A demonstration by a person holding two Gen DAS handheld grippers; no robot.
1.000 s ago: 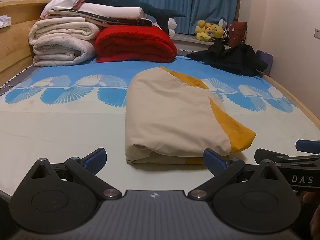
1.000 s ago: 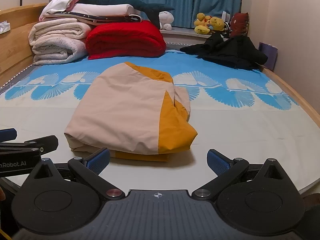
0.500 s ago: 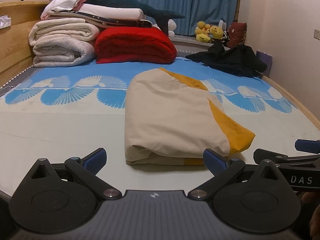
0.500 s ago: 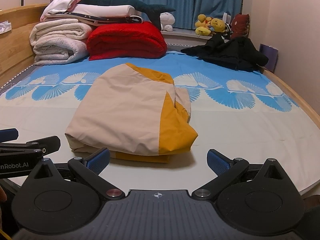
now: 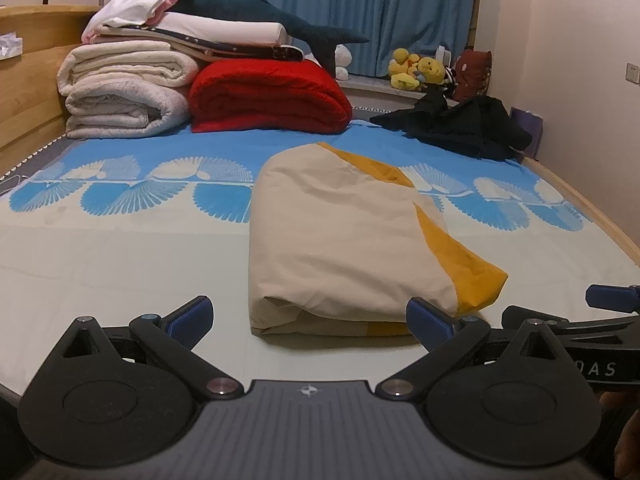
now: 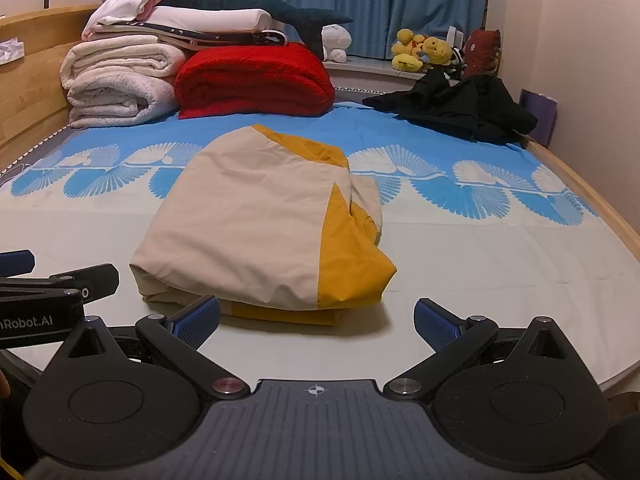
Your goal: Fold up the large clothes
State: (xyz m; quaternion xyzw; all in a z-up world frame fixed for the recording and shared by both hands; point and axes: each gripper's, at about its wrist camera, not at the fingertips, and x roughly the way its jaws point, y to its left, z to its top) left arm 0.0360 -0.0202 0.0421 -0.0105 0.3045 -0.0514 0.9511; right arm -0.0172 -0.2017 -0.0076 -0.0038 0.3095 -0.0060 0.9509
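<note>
Folded beige-and-mustard garment [image 5: 344, 240] lies on the bed [image 5: 120, 264] just ahead of my left gripper [image 5: 310, 316] and right gripper [image 6: 316, 320], fingers [image 5: 188, 314] spread, empty.

One folded beige-and-yellow garment [image 5: 340, 248], one red blanket [image 5: 268, 96], two white blankets [image 5: 124, 92], one black garment [image 5: 468, 128].

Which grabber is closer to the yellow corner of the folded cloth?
Right. The right gripper faces the folded cloth's yellow corner almost head-on. The left gripper sits off toward its beige end.
</note>
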